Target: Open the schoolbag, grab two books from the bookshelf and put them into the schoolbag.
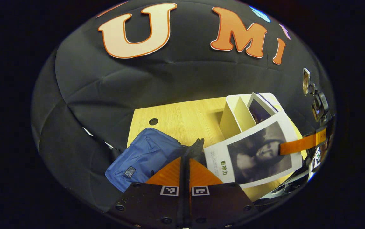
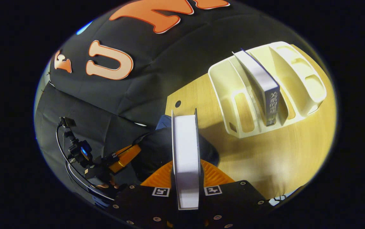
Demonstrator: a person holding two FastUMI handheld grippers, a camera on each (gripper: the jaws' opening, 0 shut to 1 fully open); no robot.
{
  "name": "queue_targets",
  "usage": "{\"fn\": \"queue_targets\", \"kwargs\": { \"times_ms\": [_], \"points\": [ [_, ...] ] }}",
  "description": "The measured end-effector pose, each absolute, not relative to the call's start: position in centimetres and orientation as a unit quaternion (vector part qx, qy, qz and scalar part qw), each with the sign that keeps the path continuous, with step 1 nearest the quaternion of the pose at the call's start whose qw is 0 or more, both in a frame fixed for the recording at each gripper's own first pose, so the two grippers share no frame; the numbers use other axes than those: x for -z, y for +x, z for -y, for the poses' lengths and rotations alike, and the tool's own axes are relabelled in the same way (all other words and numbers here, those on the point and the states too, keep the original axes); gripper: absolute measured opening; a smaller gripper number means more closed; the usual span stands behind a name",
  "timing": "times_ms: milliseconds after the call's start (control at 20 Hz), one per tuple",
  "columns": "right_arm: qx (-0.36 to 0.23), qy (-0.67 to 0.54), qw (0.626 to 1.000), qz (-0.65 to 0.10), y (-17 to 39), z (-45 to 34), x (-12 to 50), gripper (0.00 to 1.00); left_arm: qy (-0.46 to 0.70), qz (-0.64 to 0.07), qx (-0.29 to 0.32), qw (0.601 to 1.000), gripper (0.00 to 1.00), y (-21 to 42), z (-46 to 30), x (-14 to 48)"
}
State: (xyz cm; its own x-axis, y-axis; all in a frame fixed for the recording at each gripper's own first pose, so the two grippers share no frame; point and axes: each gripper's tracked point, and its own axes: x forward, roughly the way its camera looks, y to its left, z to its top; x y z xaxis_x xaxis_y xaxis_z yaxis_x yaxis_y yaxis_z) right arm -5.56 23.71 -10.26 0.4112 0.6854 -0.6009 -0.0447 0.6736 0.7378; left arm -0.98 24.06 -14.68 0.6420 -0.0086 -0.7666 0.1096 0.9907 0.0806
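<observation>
Left gripper view has the left gripper (image 1: 185, 162) at the bottom of the picture, its two fingers pressed together on a dark flap of the blue schoolbag (image 1: 144, 157), which lies on the wooden table (image 1: 182, 119) just beyond the fingertips and reaches over the table's near left edge. To the right of the bag, a book (image 1: 254, 156) with a white cover and a dark portrait hangs above the table, gripped at its right edge by the right gripper (image 1: 300, 143). Behind it stands the pale bookshelf (image 1: 233, 117) with a second book (image 1: 260, 109) upright in one of its slots, and a round hole (image 1: 153, 121) marks the tabletop farther left.

Right gripper view looks along the right gripper (image 2: 186, 178), whose fingers clamp the book (image 2: 185, 159) edge-on, pages facing up. Just past it sits the dark open mouth of the schoolbag (image 2: 157, 149), with the left gripper (image 2: 123, 158) at its left side. Farther back on the table (image 2: 265, 159) stands the bookshelf (image 2: 230, 79), with the remaining book (image 2: 262, 86) upright between its dividers.
</observation>
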Motion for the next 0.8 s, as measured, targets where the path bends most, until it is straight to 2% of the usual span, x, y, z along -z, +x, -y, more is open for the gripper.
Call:
{"fn": "queue_targets", "kwargs": {
  "times_ms": [350,800],
  "points": [
    [-0.243,0.381,0.727,-0.517,-7.0,-30.6,14.8,0.24,0.057,-0.428,0.041,0.901,0.01,-0.4,-23.1,15.4],
    [-0.227,0.421,0.707,-0.521,-4.3,-36.3,19.0,0.24,0.056,-0.433,0.069,0.897,0.01,-1.1,-21.5,15.7]
  ]
}}
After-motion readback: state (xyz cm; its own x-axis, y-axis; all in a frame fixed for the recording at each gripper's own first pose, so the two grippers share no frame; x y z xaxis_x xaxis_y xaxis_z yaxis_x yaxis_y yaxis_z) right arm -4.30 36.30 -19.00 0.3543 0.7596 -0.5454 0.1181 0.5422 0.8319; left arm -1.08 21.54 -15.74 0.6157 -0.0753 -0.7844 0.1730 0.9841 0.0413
